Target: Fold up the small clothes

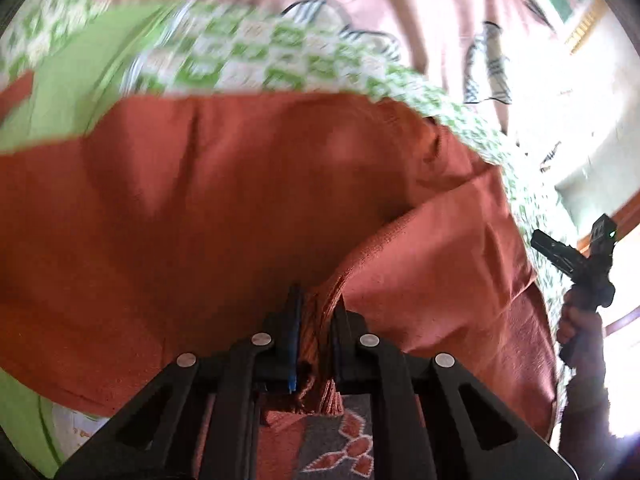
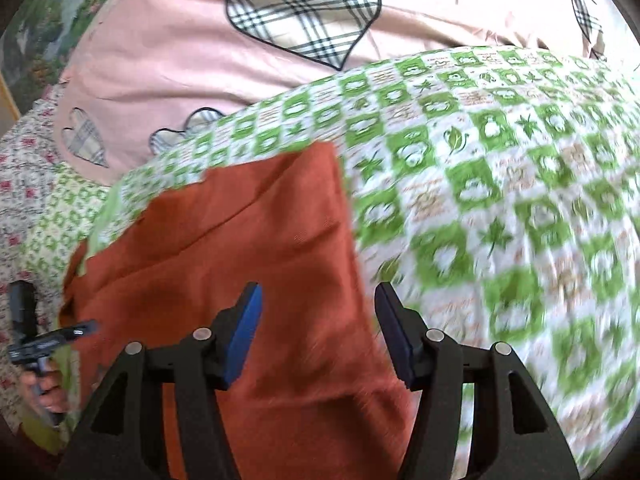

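Note:
A rust-orange garment (image 1: 208,208) lies spread on a green-and-white patterned cloth (image 1: 256,60). My left gripper (image 1: 316,320) is shut on a bunched edge of the garment, which is pinched between its blue pads. A fold of the garment (image 1: 440,256) rises to the right of it. In the right wrist view the same garment (image 2: 248,248) lies below my right gripper (image 2: 318,296), which is open and empty above the garment's right edge. The right gripper also shows at the right edge of the left wrist view (image 1: 576,260), held by a hand.
A pink sheet with plaid hearts (image 2: 304,16) lies beyond the patterned cloth (image 2: 500,168). The left gripper and hand show at the lower left of the right wrist view (image 2: 36,344). A floral bedcover (image 2: 24,176) lies at the left.

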A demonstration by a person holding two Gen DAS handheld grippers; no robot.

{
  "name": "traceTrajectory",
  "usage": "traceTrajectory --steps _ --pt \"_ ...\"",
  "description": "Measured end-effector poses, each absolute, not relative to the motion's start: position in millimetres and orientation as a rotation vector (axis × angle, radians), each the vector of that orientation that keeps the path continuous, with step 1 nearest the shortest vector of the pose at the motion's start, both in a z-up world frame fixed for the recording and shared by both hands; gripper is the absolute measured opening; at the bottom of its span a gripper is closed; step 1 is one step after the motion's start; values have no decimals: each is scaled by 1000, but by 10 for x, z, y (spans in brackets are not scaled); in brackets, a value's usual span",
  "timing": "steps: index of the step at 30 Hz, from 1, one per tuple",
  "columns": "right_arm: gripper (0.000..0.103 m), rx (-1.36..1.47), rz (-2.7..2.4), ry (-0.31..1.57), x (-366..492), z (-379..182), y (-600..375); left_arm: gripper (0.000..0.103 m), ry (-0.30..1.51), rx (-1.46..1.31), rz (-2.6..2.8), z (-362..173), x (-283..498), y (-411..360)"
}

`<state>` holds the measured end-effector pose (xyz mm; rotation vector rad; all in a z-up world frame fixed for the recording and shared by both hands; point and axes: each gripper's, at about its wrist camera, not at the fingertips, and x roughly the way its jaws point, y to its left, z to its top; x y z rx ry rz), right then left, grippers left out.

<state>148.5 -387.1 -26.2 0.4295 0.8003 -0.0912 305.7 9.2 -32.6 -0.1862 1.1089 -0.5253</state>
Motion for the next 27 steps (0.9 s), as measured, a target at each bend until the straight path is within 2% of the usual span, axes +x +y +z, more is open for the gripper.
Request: traceTrajectory --steps 3,4,5,7,8,9,10,14,18,21,27 --pt "60 391 -92 848 1750 -371 -3889 12 1137 -220 -530 -423 3039 190" --pt "60 388 -88 862 1793 -411 -3884 19 1139 -232 -528 -438 3023 180" --pt "60 384 -78 890 1901 -487 -3875 33 1153 -260 -516 -458 3027 189" --pt "59 364 -65 911 1996 -581 -3824 37 1164 -293 -525 -491 3057 124" --pt "52 328 -44 921 2038 -595 -3763 33 1156 -247 -511 -466 3075 22" --pt "13 325 -20 932 2047 -578 -3735 29 1153 -209 -502 -433 3074 -34" --pt "13 338 -19 924 2026 -543 -3737 9 1150 -191 -508 -384 3051 -38" --pt "13 383 -79 789 1772 -251 -3943 10 1096 -126 -510 -232 3115 -146" --pt "14 387 -104 861 1885 -494 -3972 11 1120 -52 -439 -422 3268 -282" --pt "19 395 -139 876 1863 -548 -3954 19 1111 -62 -414 -368 3207 -195" --pt "48 436 -96 779 1366 -238 -3751 49 1003 -22 -290 -133 2873 203"
